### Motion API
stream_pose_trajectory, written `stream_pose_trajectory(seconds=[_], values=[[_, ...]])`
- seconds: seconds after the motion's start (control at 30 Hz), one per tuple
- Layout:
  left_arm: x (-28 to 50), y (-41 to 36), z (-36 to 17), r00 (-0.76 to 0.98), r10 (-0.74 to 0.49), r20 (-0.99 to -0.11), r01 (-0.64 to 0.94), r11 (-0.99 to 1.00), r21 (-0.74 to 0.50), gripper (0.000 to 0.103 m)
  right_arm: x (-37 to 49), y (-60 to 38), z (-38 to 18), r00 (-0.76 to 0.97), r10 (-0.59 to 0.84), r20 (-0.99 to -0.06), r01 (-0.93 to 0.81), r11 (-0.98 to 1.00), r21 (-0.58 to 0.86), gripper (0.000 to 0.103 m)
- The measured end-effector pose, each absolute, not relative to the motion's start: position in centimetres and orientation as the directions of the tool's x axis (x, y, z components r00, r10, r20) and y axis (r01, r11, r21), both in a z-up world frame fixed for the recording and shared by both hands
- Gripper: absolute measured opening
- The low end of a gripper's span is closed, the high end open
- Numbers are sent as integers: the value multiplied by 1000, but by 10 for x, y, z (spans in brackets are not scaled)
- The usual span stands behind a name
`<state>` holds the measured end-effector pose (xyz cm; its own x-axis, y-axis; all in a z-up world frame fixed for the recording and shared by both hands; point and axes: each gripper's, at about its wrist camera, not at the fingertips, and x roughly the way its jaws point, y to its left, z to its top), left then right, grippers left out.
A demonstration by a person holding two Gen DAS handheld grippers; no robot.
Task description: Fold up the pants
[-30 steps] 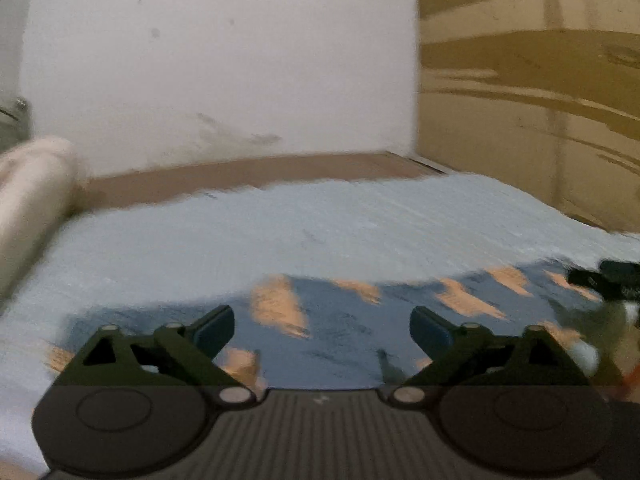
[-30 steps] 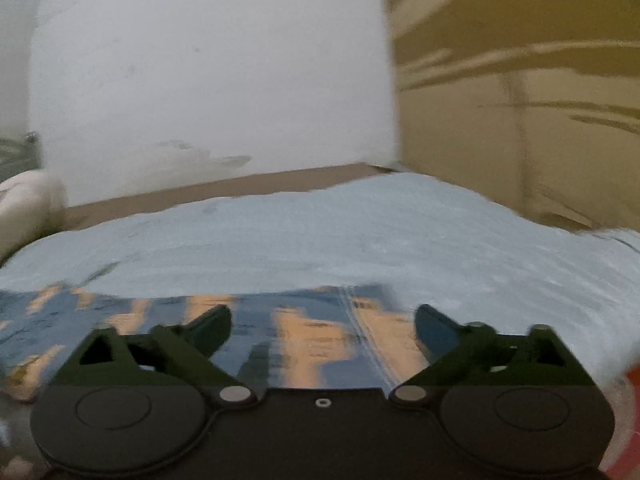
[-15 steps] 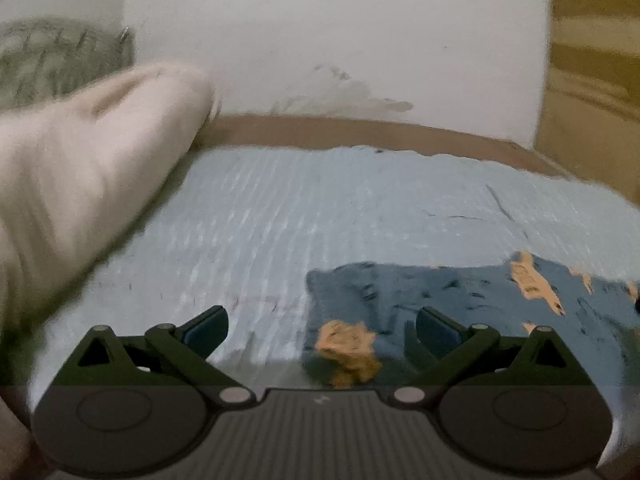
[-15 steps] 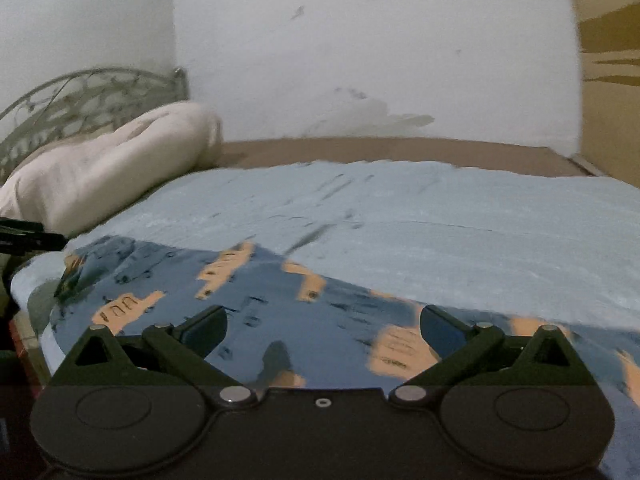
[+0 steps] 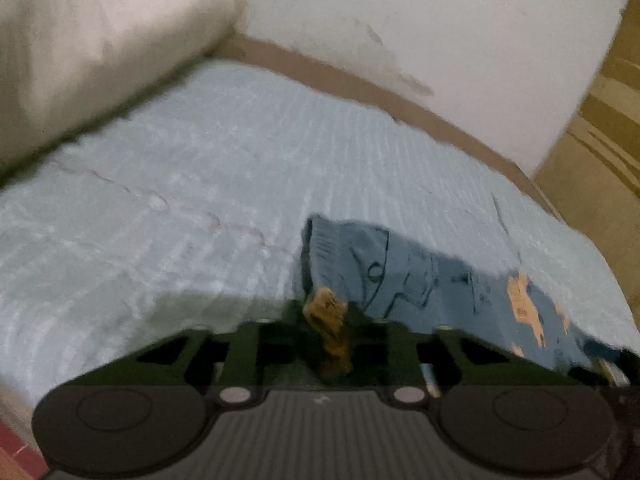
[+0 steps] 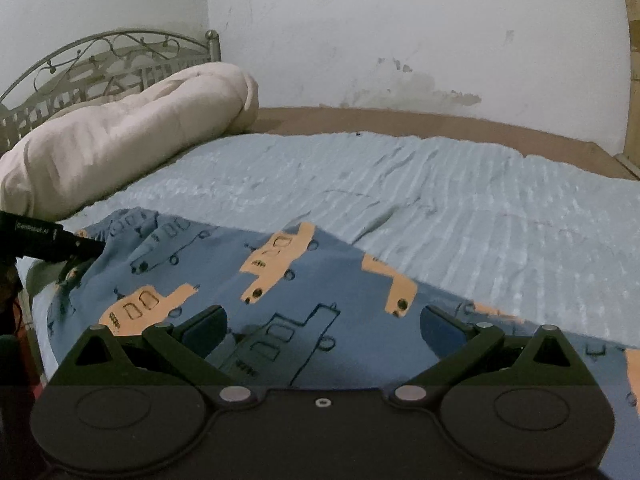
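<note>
Left wrist view: left gripper [image 5: 328, 340] jaws have just been closing, now pinched on an orange-printed corner of the blue pants [image 5: 420, 276], which lie flat on the light-blue bed cover [image 5: 180, 200], near its front edge.

Right wrist view: right gripper [image 6: 322, 324] jaws wide apart, holding nothing, low over the pants [image 6: 280, 280]. Rolled cream blanket [image 6: 120, 136] at left by the metal headboard [image 6: 100, 60].

pants [image 6: 328, 280]: soft printed cloth | bedspread [image 6: 460, 208]: ribbed matt cloth | headboard [image 6: 104, 56]: wrought metal | wall [image 6: 400, 20]: stained matt plaster

Blue pants [image 6: 320, 280] with orange truck print, pale blue ribbed bedspread [image 6: 460, 200], cream bolster [image 6: 120, 136].
</note>
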<state>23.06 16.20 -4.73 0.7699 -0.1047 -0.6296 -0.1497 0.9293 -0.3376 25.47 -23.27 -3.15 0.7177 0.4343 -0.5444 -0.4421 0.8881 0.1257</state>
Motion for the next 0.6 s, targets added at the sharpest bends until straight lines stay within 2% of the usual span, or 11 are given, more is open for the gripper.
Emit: stream_pose_trajectory(seconds=[0.13, 0.2, 0.37, 0.47, 0.53, 0.57, 0.6], values=[[203, 126, -18, 856, 66, -512, -156, 979, -135, 14, 251, -231, -31, 721, 426, -546, -444, 889, 107, 102], [194, 121, -10, 867, 102, -487, -177, 978, -110, 14, 250, -229, -31, 721, 423, -549, -447, 889, 98, 102], [199, 135, -28, 809, 113, -577, -228, 965, -130, 14, 247, -226, -35, 723, 415, -552, -449, 890, 80, 102], [198, 134, -42, 792, 108, -602, -213, 971, -107, 16, 246, -225, -38, 723, 408, -558, -449, 891, 69, 102], [194, 133, -43, 795, 109, -597, -213, 971, -106, 27, 246, -224, -36, 720, 402, -565, -449, 892, 63, 102], [193, 133, -41, 798, 121, -591, -221, 970, -101, 49, 246, -224, -34, 718, 398, -571, -447, 892, 60, 102], [191, 132, -39, 801, 140, -582, -233, 969, -88, 78, 245, -223, -31, 716, 391, -578, -445, 894, 54, 102]])
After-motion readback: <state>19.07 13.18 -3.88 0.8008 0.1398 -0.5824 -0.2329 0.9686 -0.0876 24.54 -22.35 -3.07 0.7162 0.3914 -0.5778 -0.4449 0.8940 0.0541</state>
